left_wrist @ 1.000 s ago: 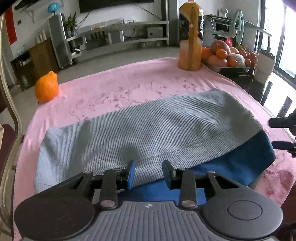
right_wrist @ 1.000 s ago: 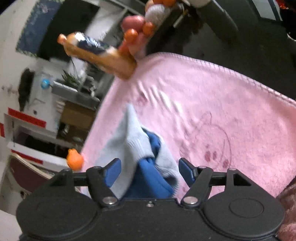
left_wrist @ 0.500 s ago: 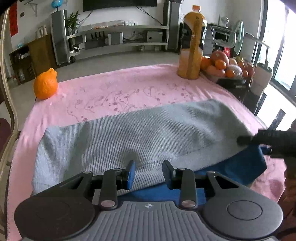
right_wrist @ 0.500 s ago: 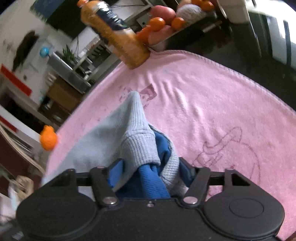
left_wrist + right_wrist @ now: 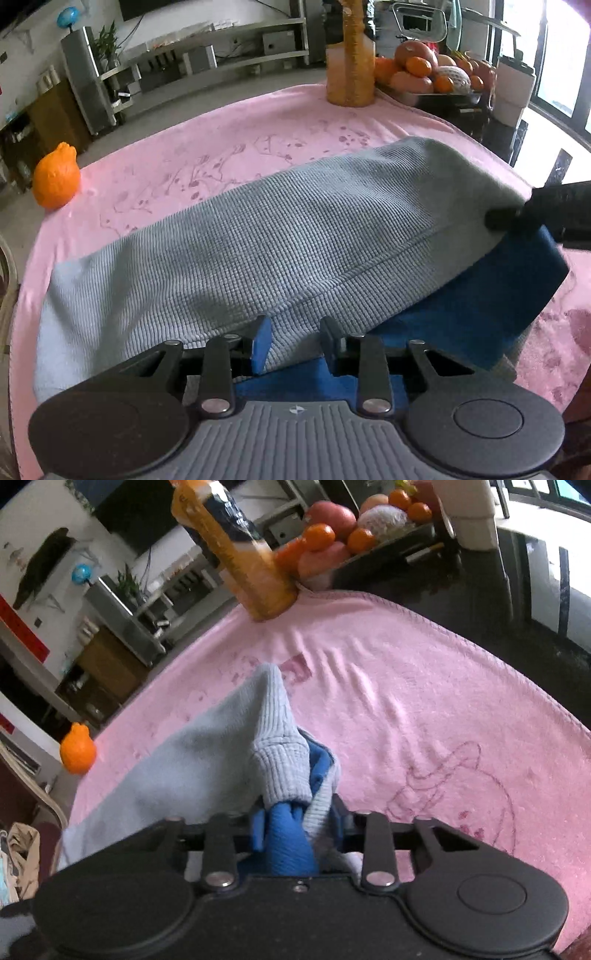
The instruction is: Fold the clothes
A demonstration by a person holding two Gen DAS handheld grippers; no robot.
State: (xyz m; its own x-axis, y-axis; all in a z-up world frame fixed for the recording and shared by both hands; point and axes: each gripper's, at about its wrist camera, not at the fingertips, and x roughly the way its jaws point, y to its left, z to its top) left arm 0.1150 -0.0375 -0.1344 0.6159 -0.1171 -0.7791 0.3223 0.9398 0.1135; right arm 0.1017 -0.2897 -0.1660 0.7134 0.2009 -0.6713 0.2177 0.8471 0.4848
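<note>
My right gripper (image 5: 297, 827) pinches the grey-blue garment (image 5: 258, 251); my left gripper (image 5: 293, 343) grips its hem; no writing is readable.

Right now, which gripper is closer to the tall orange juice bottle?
Right. The right gripper clamps the grey-and-blue knitted garment at its end nearest the juice bottle; the left gripper holds the garment's near edge, farther back.

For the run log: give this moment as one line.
task: fold clothes | left gripper: shut on grey garment hem | right gripper: shut on its end | cloth: pink towel
</note>
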